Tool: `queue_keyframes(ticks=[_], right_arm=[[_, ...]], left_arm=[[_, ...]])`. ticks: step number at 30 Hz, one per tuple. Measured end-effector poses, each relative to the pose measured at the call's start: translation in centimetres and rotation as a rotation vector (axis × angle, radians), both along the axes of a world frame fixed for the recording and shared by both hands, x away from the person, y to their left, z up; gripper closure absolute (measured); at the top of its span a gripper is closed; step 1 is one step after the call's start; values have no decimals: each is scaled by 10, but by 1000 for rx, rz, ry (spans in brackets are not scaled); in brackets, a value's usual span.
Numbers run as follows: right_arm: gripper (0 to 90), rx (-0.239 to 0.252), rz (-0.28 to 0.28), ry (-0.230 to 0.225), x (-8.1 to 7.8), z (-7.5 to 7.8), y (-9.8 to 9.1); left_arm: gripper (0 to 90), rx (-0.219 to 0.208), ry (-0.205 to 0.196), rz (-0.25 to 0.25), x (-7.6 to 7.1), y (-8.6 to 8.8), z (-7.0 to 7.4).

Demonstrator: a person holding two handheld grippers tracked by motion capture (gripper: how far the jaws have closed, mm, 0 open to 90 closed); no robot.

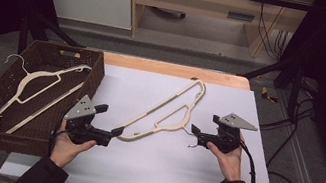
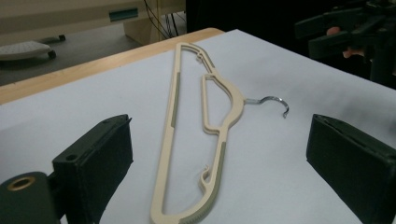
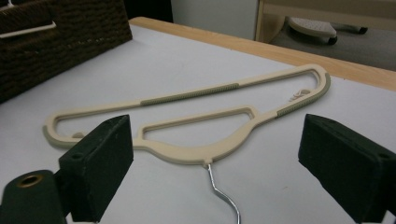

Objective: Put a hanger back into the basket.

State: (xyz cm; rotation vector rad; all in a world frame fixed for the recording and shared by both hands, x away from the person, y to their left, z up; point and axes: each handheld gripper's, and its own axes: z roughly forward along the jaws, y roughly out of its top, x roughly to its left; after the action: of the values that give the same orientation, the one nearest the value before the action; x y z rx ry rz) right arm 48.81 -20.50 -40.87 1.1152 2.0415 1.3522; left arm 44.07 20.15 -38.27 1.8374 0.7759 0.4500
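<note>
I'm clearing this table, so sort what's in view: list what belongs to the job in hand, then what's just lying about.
In the job:
- beige hanger on the mat
- left tool, open
- right tool, open

Lying about:
- wicker basket
- second hanger inside it

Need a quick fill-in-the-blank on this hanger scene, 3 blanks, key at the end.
1. The hanger on the table lies between the two ____.
2. A second hanger lies inside the brown ____.
3. The left claw is open at one end of the table hanger, and the right claw, also open, faces its metal ____.

Missing words: claws; basket; hook
</note>
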Motion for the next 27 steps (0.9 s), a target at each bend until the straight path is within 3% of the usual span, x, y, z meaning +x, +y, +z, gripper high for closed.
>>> queue_keyframes(ticks=[6, 14, 19, 22, 27], right_arm=[[159, -25, -1, 41, 18, -14, 9], [280, -87, 13, 116, 40, -40, 20], [367, -106, 11, 156, 46, -49, 22], [437, -117, 36, 179, 50, -57, 26], [524, -132, 41, 190, 53, -64, 28]], left_arm=[[69, 34, 18, -8, 5, -4, -10], [70, 33, 14, -24, 6, -4, -13], [72, 30, 18, -26, 6, -3, -14], [74, 34, 16, -28, 6, -4, -14], [77, 29, 19, -26, 6, -3, -13]])
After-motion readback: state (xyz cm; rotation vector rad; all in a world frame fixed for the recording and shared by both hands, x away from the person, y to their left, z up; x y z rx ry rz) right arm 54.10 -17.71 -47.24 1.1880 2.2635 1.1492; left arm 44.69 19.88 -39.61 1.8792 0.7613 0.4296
